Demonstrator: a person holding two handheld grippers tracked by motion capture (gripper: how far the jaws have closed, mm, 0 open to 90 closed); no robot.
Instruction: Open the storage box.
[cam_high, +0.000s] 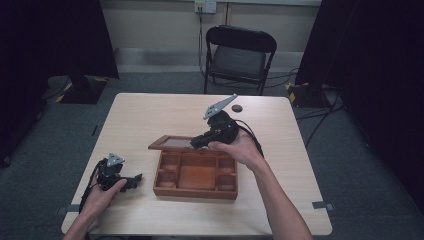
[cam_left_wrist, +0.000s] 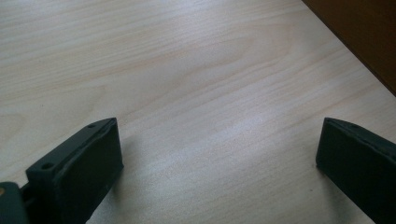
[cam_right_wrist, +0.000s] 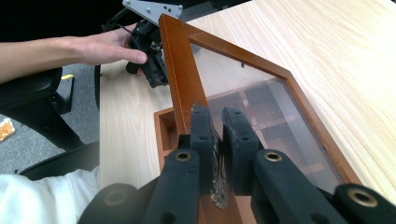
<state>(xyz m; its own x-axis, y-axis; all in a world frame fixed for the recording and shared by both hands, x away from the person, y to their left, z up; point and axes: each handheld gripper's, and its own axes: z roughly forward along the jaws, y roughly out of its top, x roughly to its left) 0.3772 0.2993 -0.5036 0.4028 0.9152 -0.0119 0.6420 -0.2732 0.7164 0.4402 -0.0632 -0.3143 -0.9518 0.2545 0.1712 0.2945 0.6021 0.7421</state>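
1. Box (cam_high: 195, 175): wooden, compartmented, sits mid-table (cam_high: 150, 115), lid (cam_high: 170, 143) swung up toward the far side, glass panel facing up.
2. Right gripper (cam_right_wrist: 215, 135): pinches the lid's front rail at the brass clasp (cam_right_wrist: 217, 186), jaws pressed together on the wood from both faces. Holds the lid partly open, above the compartments.
3. Left gripper (cam_high: 131, 181): rests on the table just left of the box, apart from it, jaws spread wide with bare tabletop between them; grips nothing. Box's corner shows at the upper right of the left gripper view.
4. Likely step, as a judgement: opening or closing the lid; cannot tell which.
5. Risks from here:
 - Slip at the clasp: narrow rail, hard jaws on polished wood and metal trim; loss of grip would let the lid drop and slam the glass.
 - Box shifting or tipping: nothing steadies the base, left gripper stays off it; pulling the lid up or back could drag the whole box across the table.
 - Hinge strain: pushing the lid past its stop, or twisting it off the hinge axis, could wrench the hinges.
 - Clasp damage: squeeze on the thin brass ornament could bend it.
6. Compartments: look empty from above, though part of them lies hidden under the lid.
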